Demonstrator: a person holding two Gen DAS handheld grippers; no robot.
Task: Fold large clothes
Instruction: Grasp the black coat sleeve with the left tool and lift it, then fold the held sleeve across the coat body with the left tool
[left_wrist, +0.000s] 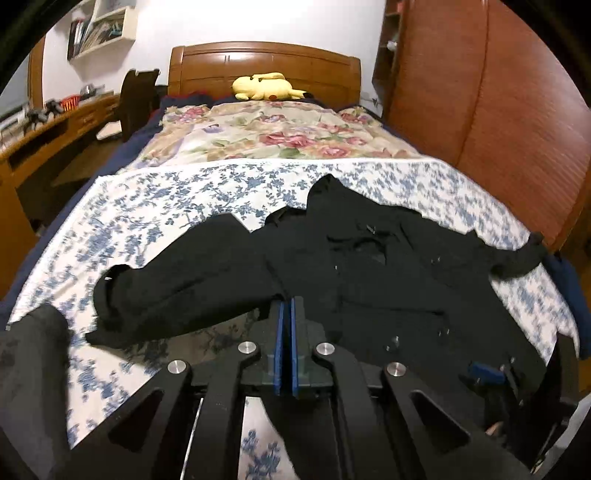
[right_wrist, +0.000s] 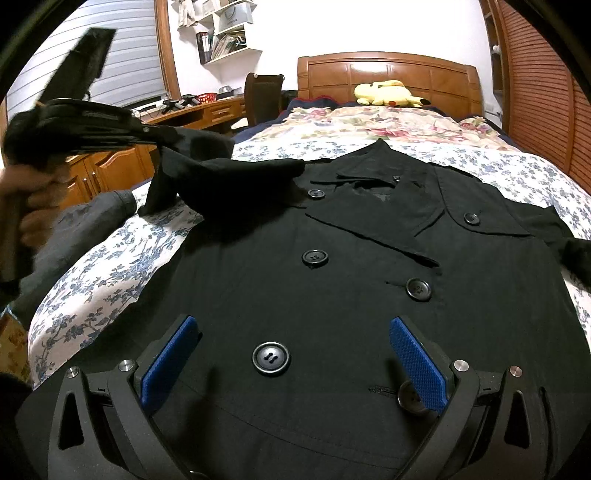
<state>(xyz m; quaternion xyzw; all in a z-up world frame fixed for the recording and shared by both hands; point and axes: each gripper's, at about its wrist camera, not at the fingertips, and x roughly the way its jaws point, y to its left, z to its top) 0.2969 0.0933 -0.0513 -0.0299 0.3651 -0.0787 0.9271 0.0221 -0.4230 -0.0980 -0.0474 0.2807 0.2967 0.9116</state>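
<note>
From the left wrist camera, the left gripper (left_wrist: 287, 306) has its blue pads (left_wrist: 279, 343) pressed together, pinching a fold of the black coat (left_wrist: 388, 266) at the near edge of its sleeve (left_wrist: 177, 273). The sleeve runs out to the left of the fingers, lifted a little above the blue-flowered sheet (left_wrist: 166, 192), while the coat body spreads ahead and to the right of them. Far beyond the fingertips lie a rose-patterned quilt (left_wrist: 266, 136) and a yellow plush toy (left_wrist: 267, 86) against the wooden headboard (left_wrist: 266, 62). From the right wrist camera, the right gripper (right_wrist: 291, 328) hovers with its fingers spread wide, blue pads (right_wrist: 417, 362) well apart, directly over the front of the coat (right_wrist: 332, 295). A large button (right_wrist: 271, 359) sits between the fingers, and another button (right_wrist: 408, 398) shows partly behind the right pad. Up and to the left of the fingers, the left gripper (right_wrist: 147, 130) holds the sleeve (right_wrist: 207, 166) raised off the sheet (right_wrist: 110, 266).
</note>
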